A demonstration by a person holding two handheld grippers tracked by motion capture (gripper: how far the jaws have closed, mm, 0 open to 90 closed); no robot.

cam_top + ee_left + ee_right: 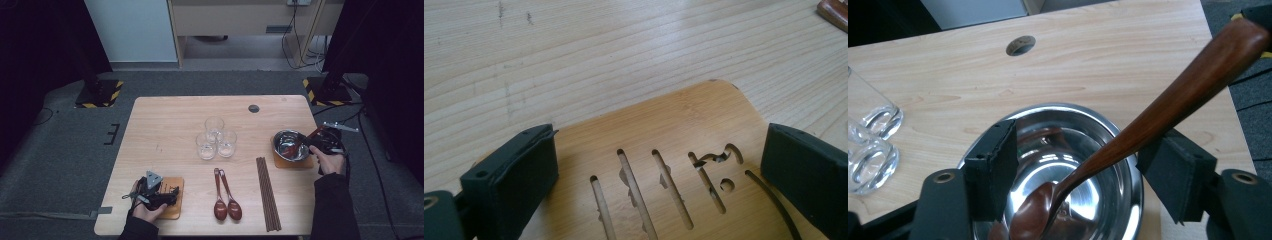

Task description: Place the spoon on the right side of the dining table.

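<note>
Right gripper [1075, 170] jaws apart, spoon [1128, 137] between them, its scoop resting in steel bowl [290, 145] at table's right. Left gripper [659, 170] open, straddling slotted coaster [674, 150] near left.

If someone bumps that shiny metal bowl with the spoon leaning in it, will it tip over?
Probably not easily. The metal bowl looks wide and low and sits on a wooden coaster, so it should stay put. But it seems thin and light, and the wooden spoon leans over its rim, so a hard bump might rock it or flip the spoon out. Its polished surface likely feels slippery.
</note>
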